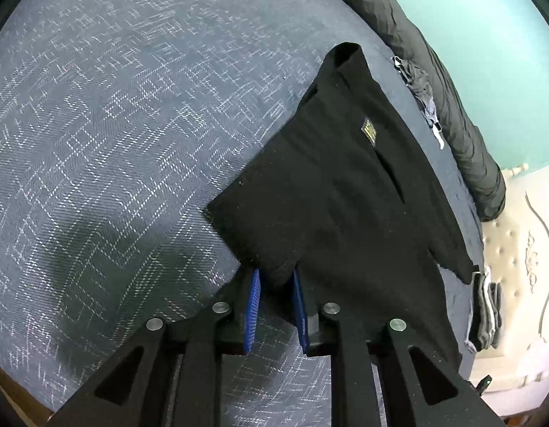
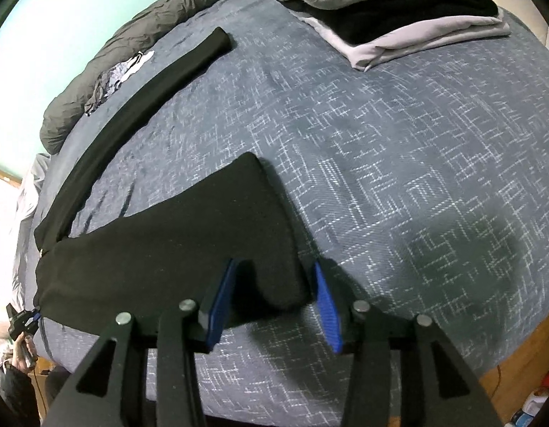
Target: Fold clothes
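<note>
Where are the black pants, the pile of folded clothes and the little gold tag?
black pants (image 2: 160, 249), right wrist view, middle of the near leg
pile of folded clothes (image 2: 391, 3), right wrist view, grey top layers
gold tag (image 1: 368, 130), left wrist view, centre of the tag on the pants

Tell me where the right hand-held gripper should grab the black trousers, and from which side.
Judging by the pose, grip the black trousers at the near leg's hem corner, coming in low from the bed's near edge. That corner lies flat between the open blue pads of the right hand-held gripper.
</note>
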